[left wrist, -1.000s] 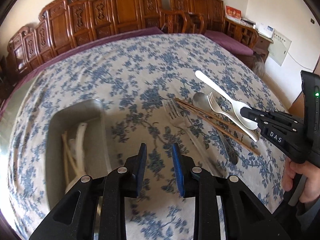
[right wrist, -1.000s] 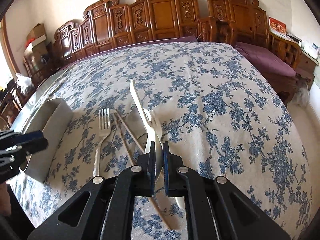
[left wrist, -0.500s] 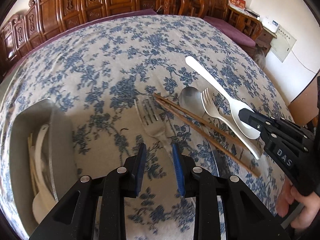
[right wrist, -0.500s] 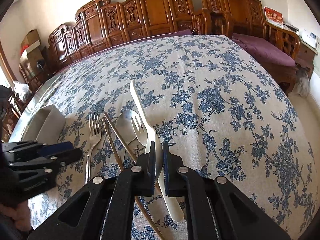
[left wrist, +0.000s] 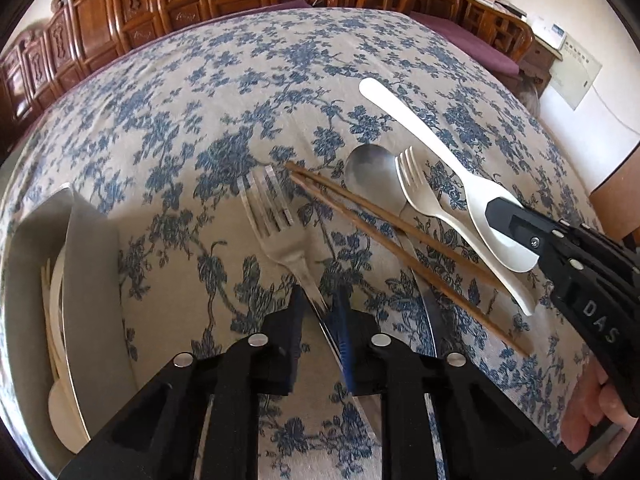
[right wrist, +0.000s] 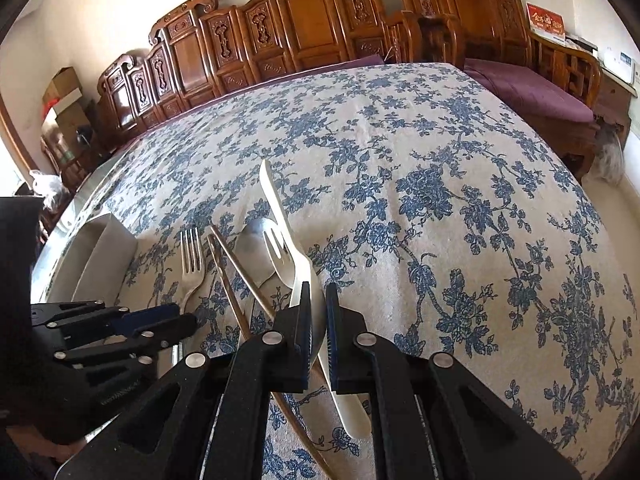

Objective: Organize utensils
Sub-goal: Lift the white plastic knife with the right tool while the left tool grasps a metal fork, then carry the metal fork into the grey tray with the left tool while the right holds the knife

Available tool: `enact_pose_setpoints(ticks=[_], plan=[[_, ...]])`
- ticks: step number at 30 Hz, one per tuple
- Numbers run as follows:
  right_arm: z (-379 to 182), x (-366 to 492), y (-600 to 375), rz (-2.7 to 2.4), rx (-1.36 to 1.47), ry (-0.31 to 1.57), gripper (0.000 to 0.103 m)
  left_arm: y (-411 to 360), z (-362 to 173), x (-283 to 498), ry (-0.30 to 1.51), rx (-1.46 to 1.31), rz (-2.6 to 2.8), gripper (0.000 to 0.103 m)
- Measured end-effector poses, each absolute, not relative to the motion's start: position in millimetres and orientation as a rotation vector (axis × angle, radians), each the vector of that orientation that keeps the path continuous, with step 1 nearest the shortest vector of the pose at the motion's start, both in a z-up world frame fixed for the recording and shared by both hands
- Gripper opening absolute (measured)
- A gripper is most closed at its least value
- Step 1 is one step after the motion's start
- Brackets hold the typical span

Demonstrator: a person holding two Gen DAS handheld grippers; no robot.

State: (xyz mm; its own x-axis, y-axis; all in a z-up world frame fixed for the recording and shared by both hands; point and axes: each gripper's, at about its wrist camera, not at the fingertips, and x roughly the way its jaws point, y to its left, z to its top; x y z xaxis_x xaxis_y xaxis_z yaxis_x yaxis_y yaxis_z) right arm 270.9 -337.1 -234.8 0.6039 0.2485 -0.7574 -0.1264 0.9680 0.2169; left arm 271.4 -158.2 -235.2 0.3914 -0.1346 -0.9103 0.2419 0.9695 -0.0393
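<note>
A metal fork point(left wrist: 276, 224) lies on the flowered tablecloth, and my left gripper point(left wrist: 320, 300) is open with its fingers on either side of the fork's handle. Beside it lie two brown chopsticks point(left wrist: 400, 252), a metal spoon point(left wrist: 372, 176) and a white plastic fork point(left wrist: 436, 208). My right gripper point(right wrist: 318, 300) is shut on the bowl of a white plastic spoon point(right wrist: 280, 216), whose handle points away. That spoon point(left wrist: 432, 140) and the right gripper point(left wrist: 508, 216) also show in the left wrist view.
A metal tray point(left wrist: 92, 280) with white utensils and pale chopsticks inside sits at the table's left edge, also in the right wrist view point(right wrist: 104, 252). Carved wooden chairs point(right wrist: 304, 28) line the far side. A purple-cushioned bench point(right wrist: 532, 92) stands at the right.
My left gripper moved right and forward from near the tray and now straddles the metal fork's handle. My right gripper stayed shut on the white spoon, nearly still.
</note>
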Motion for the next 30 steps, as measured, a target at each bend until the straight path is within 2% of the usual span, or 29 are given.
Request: enact_pose_setpoints(ticks=[3, 13, 30], plan=[[-236.6, 268.0, -333.8, 0.218, 0.140, 0.902, 0.008, -153.2, -234.7, 269.6, 1.166, 0.103, -0.233, 0.006], [-230.9, 249.3, -328.4, 0.213, 0.135, 0.903, 0.008, -131.5, -208.4, 250.8, 1.117, 0.145, -0.235, 0.006], [-154.7, 210.6, -294.7, 0.243, 0.073, 0.828, 0.008, -85.0, -128.0, 219.7, 0.965, 0.078, -0.261, 0.006]])
